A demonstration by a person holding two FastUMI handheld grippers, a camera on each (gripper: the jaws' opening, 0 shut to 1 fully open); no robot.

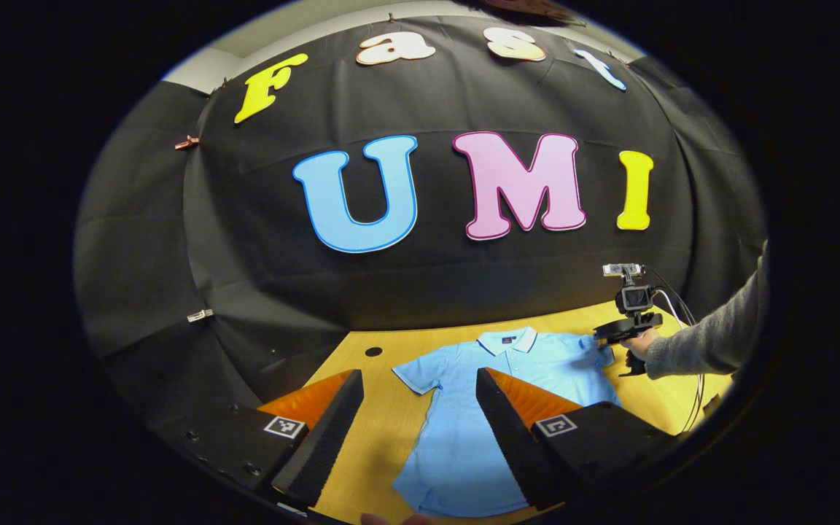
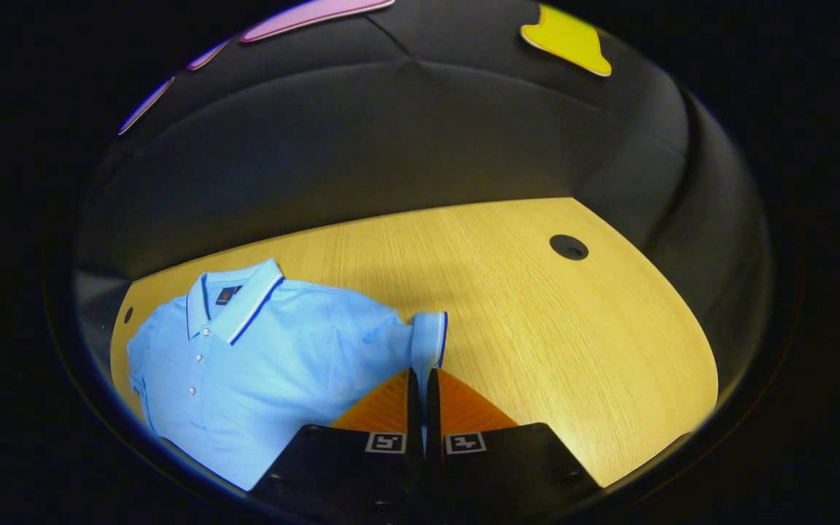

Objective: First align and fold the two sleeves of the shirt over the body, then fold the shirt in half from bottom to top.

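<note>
A light blue polo shirt (image 1: 456, 445) lies flat on the wooden table (image 1: 383, 437), collar toward the far wall. My left gripper (image 1: 418, 375) hovers open over the shirt's lower body, with nothing between its fingers. The shirt's near sleeve (image 1: 420, 373) lies spread out just beyond the fingertips. In the right gripper view, my right gripper (image 2: 424, 373) is shut on the cuff of the other sleeve (image 2: 429, 339), which stands up off the table (image 2: 537, 328). The shirt body (image 2: 281, 350) spreads to the left of it. The left gripper view shows that right gripper (image 1: 613, 332) at the shirt's far sleeve.
A person's grey-sleeved arm (image 1: 712, 339) holds the right gripper, with cables (image 1: 697, 397) trailing over the table's right edge. Round cable holes (image 2: 568, 247) (image 1: 373, 351) sit in the tabletop. Bare wood stretches to the right of the shirt in the right gripper view.
</note>
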